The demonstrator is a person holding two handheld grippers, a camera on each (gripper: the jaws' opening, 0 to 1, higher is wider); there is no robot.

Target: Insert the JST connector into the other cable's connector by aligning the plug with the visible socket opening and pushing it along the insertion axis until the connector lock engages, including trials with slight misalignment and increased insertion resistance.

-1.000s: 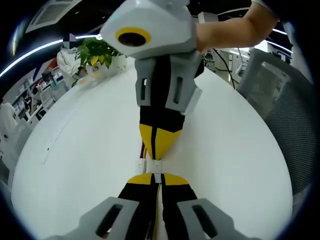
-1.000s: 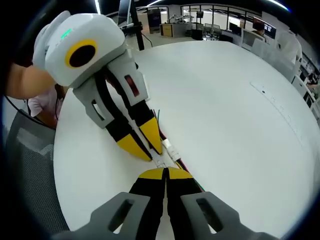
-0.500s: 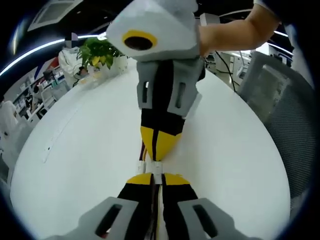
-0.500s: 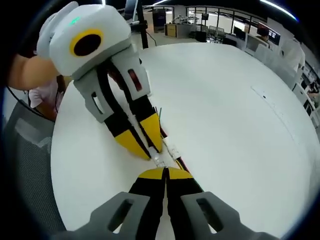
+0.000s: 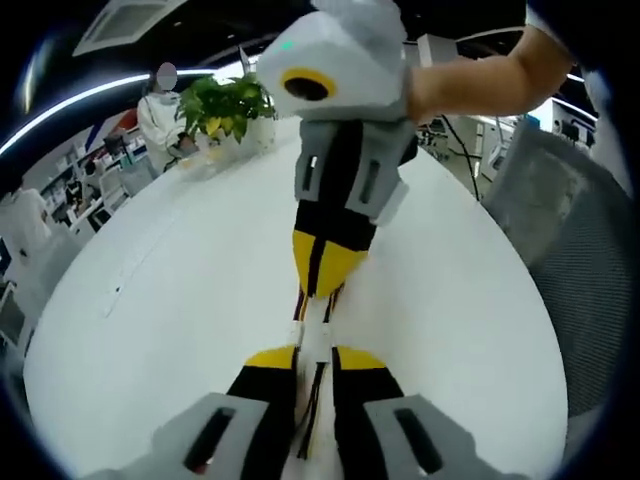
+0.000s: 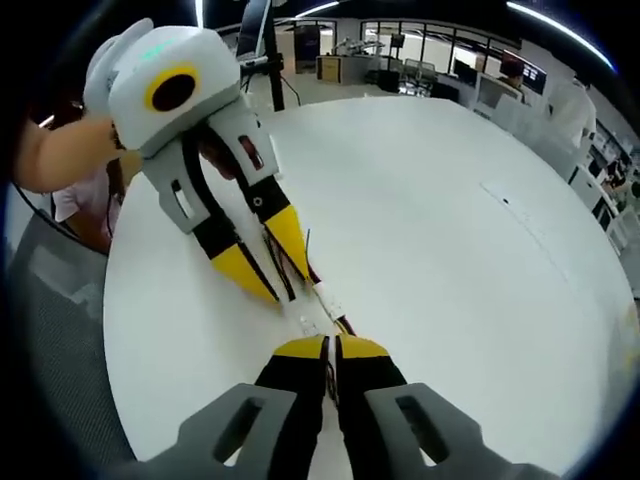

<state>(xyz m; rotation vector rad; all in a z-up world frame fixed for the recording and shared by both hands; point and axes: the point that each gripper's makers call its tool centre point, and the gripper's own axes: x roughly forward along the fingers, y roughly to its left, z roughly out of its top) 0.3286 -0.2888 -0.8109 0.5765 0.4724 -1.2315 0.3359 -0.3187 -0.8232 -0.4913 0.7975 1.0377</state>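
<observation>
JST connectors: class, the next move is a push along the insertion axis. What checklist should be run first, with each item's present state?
1. Right gripper shut on the right cable: ok.
2. Left gripper clamping the left cable: not ok, jaws stand apart.
3. White connectors between both grippers, over the table: ok.
4. Plug lined up with socket: cannot tell, too small.
5. Lock engaged: cannot tell.
</observation>
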